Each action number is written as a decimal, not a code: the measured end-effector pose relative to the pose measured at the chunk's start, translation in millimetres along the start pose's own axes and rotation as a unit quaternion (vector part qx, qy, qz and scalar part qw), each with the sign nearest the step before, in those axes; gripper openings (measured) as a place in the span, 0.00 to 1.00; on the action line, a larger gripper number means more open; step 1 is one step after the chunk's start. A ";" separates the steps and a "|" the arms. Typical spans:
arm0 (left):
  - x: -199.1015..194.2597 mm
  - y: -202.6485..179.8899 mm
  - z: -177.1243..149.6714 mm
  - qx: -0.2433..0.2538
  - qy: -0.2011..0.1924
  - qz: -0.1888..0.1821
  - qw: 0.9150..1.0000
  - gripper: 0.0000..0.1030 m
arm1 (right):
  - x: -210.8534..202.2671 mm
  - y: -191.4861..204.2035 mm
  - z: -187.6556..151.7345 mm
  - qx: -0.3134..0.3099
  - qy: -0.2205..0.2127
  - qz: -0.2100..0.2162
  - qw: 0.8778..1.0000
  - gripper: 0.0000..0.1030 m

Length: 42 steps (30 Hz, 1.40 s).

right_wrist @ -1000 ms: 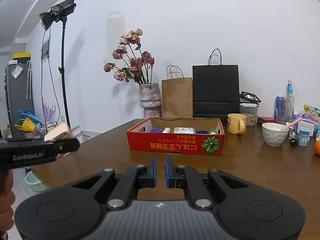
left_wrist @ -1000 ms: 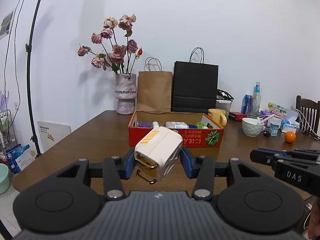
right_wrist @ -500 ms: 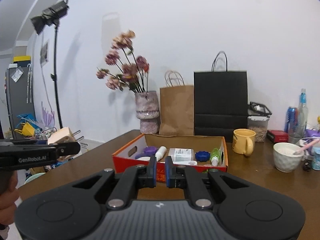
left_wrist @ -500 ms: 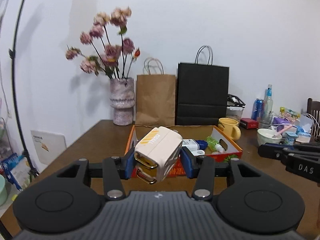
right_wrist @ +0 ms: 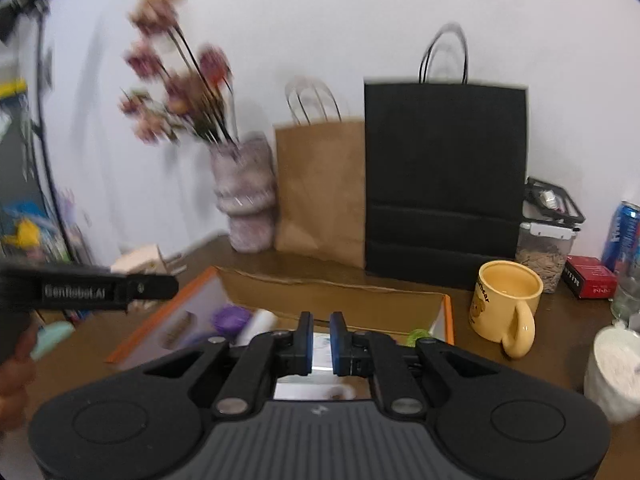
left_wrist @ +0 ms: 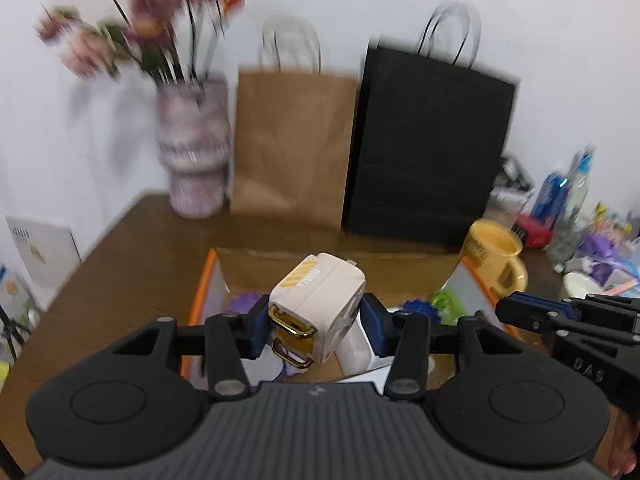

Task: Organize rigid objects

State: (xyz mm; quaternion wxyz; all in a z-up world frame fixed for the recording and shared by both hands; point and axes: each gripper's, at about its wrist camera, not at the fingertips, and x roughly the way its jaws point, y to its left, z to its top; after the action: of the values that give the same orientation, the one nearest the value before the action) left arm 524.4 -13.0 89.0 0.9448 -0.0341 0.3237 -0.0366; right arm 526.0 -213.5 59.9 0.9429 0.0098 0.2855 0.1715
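My left gripper (left_wrist: 316, 320) is shut on a cream plug adapter (left_wrist: 316, 304) with gold prongs and holds it above the near part of the orange cardboard box (left_wrist: 204, 292). The box holds a purple lid (right_wrist: 230, 318), a white bottle (right_wrist: 258, 324), a blue cap (left_wrist: 418, 308) and a green item (left_wrist: 450, 302). My right gripper (right_wrist: 321, 338) is shut and empty, over the box's near side. The left gripper with the adapter (right_wrist: 146, 262) also shows at the left of the right wrist view.
A yellow mug (right_wrist: 506, 304) stands right of the box. A flower vase (left_wrist: 194, 152), a brown paper bag (left_wrist: 292, 148) and a black bag (left_wrist: 432, 148) line the wall. A white bowl (right_wrist: 612, 372), cans and clutter sit at the right.
Both grippers have moved forward and now hang over the box, which fills the lower view. The adapter stays clamped in the left gripper. The right gripper stays shut.
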 end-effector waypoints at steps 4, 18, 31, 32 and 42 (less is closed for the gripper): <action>61.7 -3.2 22.8 0.004 0.084 0.005 0.996 0.46 | 61.3 -20.6 16.8 0.007 0.088 -0.022 0.996 0.09; 164.2 -2.1 31.9 -0.005 0.230 0.039 0.972 0.47 | 152.3 -34.3 -13.9 0.016 0.263 -0.028 0.964 0.15; 115.8 1.8 38.9 -0.010 0.207 0.037 0.978 0.76 | 107.8 -24.1 5.6 0.002 0.223 -0.040 0.974 0.76; 104.9 2.5 40.5 -0.013 0.195 0.039 0.980 0.80 | 99.4 -25.5 8.0 0.008 0.217 -0.043 0.975 0.85; -56.5 19.2 6.2 0.018 -0.073 0.062 0.995 1.00 | -49.0 -26.1 8.1 0.016 0.038 -0.051 0.998 0.94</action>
State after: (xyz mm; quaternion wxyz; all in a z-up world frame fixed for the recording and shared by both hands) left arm 484.6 11.5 126.6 0.9668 0.0006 0.2548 0.0183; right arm 500.6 -253.5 89.8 0.9385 0.0035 0.3242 0.1186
